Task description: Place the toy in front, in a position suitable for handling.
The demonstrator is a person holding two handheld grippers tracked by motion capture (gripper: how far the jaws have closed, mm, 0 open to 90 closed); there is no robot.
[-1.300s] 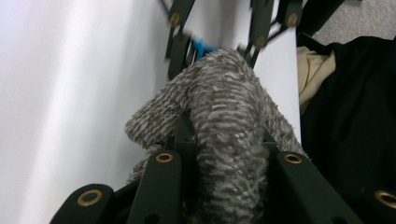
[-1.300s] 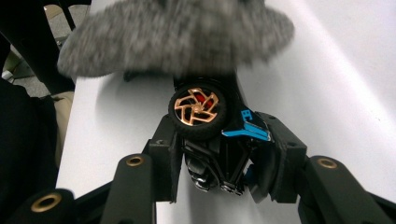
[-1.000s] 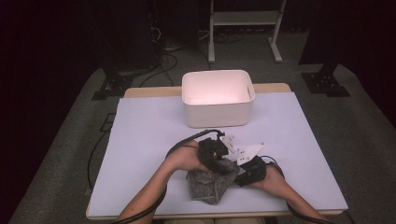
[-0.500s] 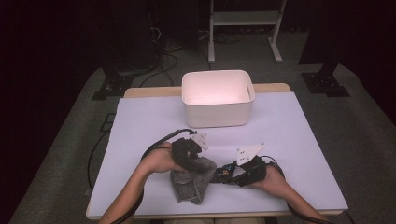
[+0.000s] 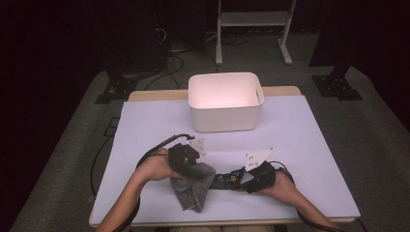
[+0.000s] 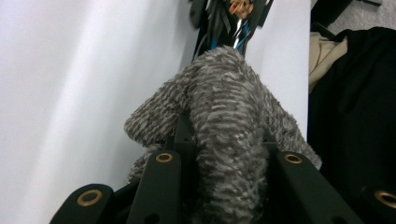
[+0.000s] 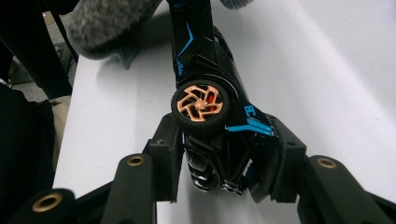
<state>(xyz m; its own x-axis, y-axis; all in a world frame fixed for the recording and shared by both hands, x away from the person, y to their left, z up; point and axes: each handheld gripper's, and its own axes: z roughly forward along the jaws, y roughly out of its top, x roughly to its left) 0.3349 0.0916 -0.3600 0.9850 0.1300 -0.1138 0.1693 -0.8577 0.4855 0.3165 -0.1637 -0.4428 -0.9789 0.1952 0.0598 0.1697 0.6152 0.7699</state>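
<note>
The right gripper [image 7: 224, 172] clamps a black toy car with copper wheels [image 7: 205, 93] steady near the table's front, so the left gripper [image 6: 224, 163], pinching a fuzzy grey cloth [image 6: 224, 121], can seemingly wipe it.

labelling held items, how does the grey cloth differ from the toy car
The grey cloth is soft, fuzzy and crumpled; the toy car is hard, glossy black with blue trim and a copper wheel. The left hand-held gripper pinches the cloth, the right hand-held gripper the car. Both sit near the table's front edge.
</note>
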